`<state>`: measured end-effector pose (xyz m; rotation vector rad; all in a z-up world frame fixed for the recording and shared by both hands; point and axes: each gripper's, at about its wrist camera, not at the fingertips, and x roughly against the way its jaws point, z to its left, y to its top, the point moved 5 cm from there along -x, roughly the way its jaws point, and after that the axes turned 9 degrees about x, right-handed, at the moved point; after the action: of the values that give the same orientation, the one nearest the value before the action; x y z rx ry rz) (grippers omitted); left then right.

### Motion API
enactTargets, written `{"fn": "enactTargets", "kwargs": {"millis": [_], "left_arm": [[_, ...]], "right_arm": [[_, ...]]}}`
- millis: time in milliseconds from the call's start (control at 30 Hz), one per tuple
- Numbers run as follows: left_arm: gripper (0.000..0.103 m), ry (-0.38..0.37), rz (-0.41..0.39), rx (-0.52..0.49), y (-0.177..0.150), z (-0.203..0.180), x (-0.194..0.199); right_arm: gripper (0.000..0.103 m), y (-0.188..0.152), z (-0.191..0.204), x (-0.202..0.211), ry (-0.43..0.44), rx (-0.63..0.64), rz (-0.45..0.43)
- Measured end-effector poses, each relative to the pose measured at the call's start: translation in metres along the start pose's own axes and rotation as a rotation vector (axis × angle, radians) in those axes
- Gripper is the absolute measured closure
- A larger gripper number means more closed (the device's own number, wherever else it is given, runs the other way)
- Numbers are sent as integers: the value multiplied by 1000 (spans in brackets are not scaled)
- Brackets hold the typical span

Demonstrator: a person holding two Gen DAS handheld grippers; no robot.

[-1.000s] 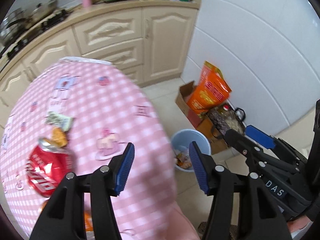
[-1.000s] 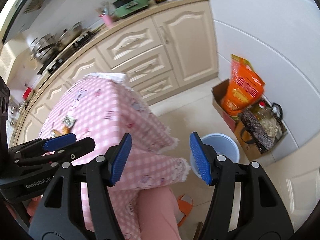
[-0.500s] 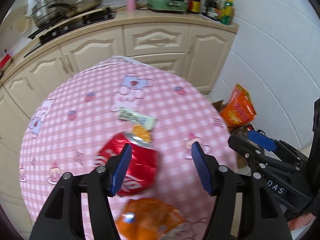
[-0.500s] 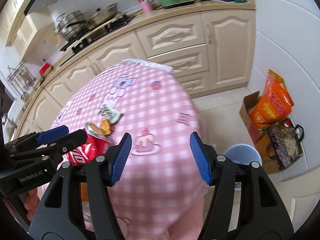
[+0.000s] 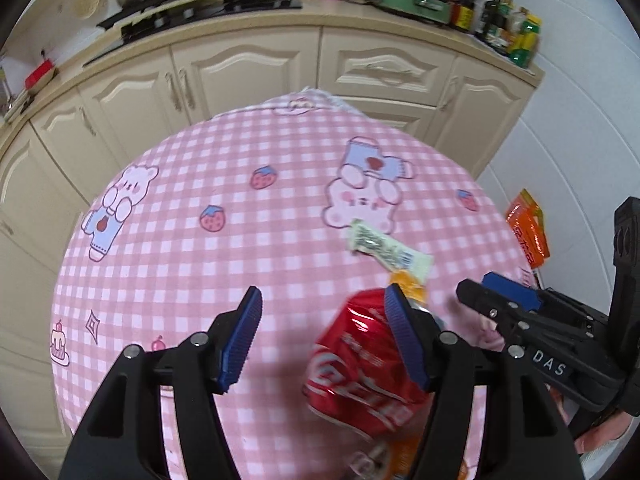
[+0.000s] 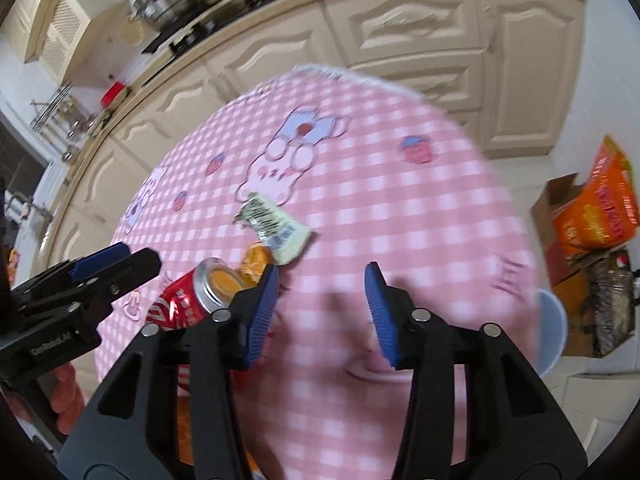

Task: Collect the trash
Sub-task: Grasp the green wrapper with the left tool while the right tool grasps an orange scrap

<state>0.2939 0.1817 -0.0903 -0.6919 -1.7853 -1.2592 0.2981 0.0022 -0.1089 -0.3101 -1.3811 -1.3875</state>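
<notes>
A crushed red soda can [image 5: 360, 364] lies on the pink checked tablecloth [image 5: 240, 240], with a pale green wrapper [image 5: 388, 250] and a small orange scrap [image 5: 408, 290] beyond it. My left gripper [image 5: 324, 338] is open and empty above the cloth, its right finger over the can. In the right wrist view, the can [image 6: 184, 304], wrapper [image 6: 276, 224] and scrap [image 6: 254, 264] sit left of my open, empty right gripper [image 6: 324, 312]. Orange packaging [image 5: 400, 452] lies near the can, partly hidden.
A light blue bin [image 6: 554, 332] stands on the floor past the table's right edge. A cardboard box with an orange bag [image 6: 596, 216] sits by the wall. Cream kitchen cabinets [image 5: 248, 68] with a stove and pots run behind the table.
Both grippers swung left from the floor bin to over the table. The can and wrappers now sit closer and further right in the left wrist view. Both stay open.
</notes>
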Motion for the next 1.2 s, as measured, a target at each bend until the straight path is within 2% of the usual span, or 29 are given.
{"fn": "enactTargets", "kwargs": {"millis": [67,233,300,333,367,700,900,1033,1167,1200], "left_arm": [[40,5,13,14,3,7,-7],[40,8,37,34,5,19,-19],[40,4,43,35,5,21,-22],[40,3,48,37,5,22,-23],[40,1,51,39,5,23,-24],[40,-22,91,31,11,14,-37],[40,-42,129,23,20,-5,-51],[40,-67,172,52,29,-14,-68],[40,-28,190,95,40,-15,-94],[43,-22,169,89,43,-17,-95]], "right_arm": [[68,3,9,-13,20,19,29],[73,7,28,-35,55,64,77],[81,8,32,-41,75,69,92],[92,8,33,-44,83,66,105],[94,7,33,-47,85,62,118],[96,13,18,-28,104,-14,50],[97,23,2,0,82,-33,-28],[97,28,-19,8,63,-69,-53],[97,28,-36,10,40,-94,-62],[97,28,-39,9,40,-99,-62]]}}
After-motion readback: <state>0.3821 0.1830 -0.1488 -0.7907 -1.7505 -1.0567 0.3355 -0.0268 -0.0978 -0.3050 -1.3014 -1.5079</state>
